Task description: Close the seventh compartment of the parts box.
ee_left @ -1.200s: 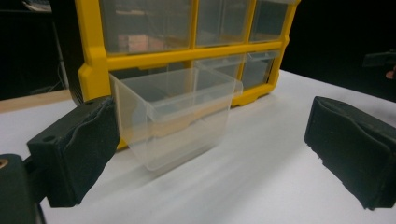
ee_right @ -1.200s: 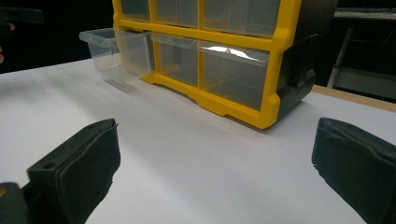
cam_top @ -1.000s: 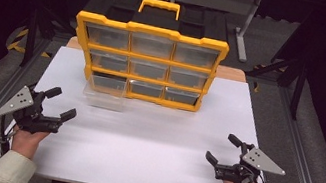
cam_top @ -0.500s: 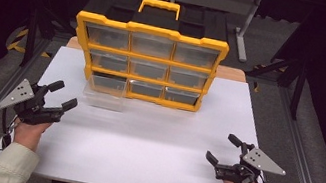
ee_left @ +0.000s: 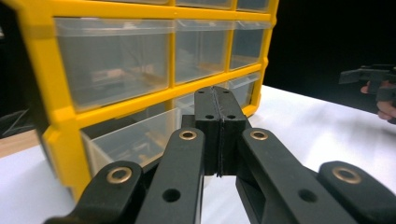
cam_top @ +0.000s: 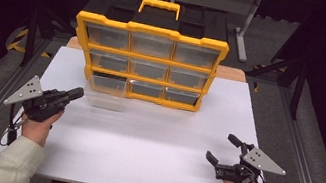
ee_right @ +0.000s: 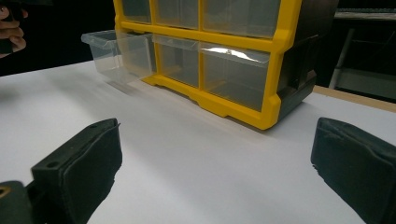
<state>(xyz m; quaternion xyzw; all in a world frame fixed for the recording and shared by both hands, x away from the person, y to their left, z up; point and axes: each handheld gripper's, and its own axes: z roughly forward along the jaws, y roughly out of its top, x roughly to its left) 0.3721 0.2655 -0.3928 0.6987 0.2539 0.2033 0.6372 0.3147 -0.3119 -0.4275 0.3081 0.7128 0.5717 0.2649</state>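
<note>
A: Take the yellow organiser (cam_top: pixel 147 63) as the landmark, standing upright at the far middle of the white desk (cam_top: pixel 141 143). What sits to its left?

B: The left hand-held gripper (cam_top: pixel 77 92), jaws pressed together with nothing between them, pointing at the clear drawer (cam_top: pixel 106 92) that juts out of the organiser's bottom-left slot. The tip is just short of the drawer's near corner.

A: What could go wrong there?

B: With the jaws shut, it can only shove. A push off-centre would, I judge, cock the drawer in its slot and jam it. A hard push could also slide the whole organiser back, since nothing steadies it.

A: And if the drawer is meant to come out?

B: Then the jaws must part first. The plastic lip looks thin and slippery, so a shallow pinch might slip off. Some small parts seem to lie inside, too blurred to name, and a jerk could spill them.

A: To the organiser's right?

B: The right hand-held gripper (cam_top: pixel 221 149), jaws spread wide and empty, sits well apart from the organiser near the desk's front edge, too far to brace anything.
</note>
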